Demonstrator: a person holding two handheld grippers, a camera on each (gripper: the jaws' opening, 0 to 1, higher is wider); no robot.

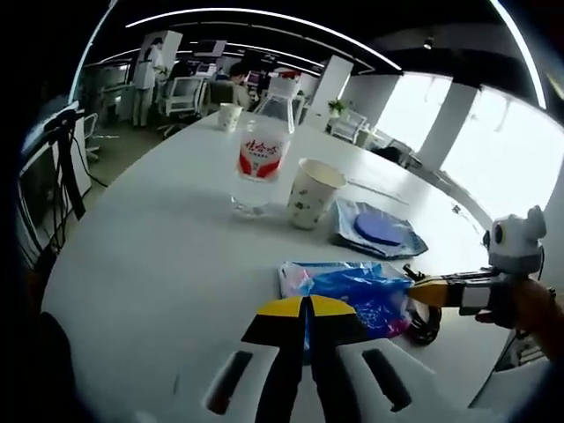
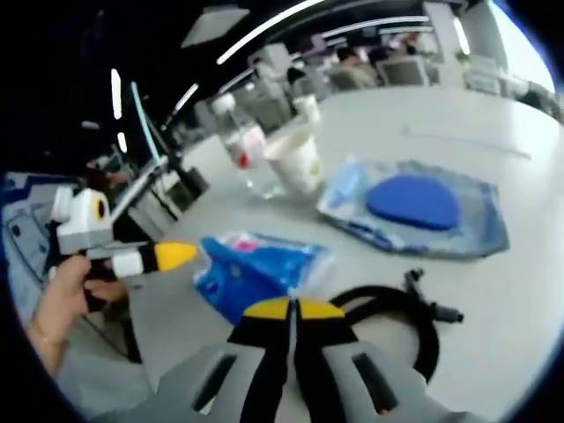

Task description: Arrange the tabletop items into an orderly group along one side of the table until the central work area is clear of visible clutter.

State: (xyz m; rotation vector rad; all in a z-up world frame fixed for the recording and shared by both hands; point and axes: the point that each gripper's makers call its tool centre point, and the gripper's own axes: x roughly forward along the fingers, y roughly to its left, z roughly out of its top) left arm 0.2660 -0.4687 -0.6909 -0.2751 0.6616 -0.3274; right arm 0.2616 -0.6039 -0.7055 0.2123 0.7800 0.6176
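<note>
**Both tongs are closed over a messy white table**

In the left gripper view, the left tongs have their yellow tips pressed together. They hold nothing. Right in front of the tips lies a blue plastic packet with a bit of pink on it. It sits flat on the white table. The tips seem to be just over the near edge of the packet, but I cannot tell if they touch it.

Farther ahead stands a clear water bottle with a red and white label. Just to the right of it stands a paper cup with little dots on it. The two are very near each other. To the right of the cup lies a flat pouch with a round blue shape inside. Another small cup stands far off near the back of the table. A black cable lies by the right side of the packet.

In the right gripper view, the right tongs also have their tips pressed together and hold nothing. The black cable curls just to the right of them. The blue packet lies just ahead and to the left. The left tongs come in from the left, held by a hand, with a yellow tip near the packet's edge.
</note>
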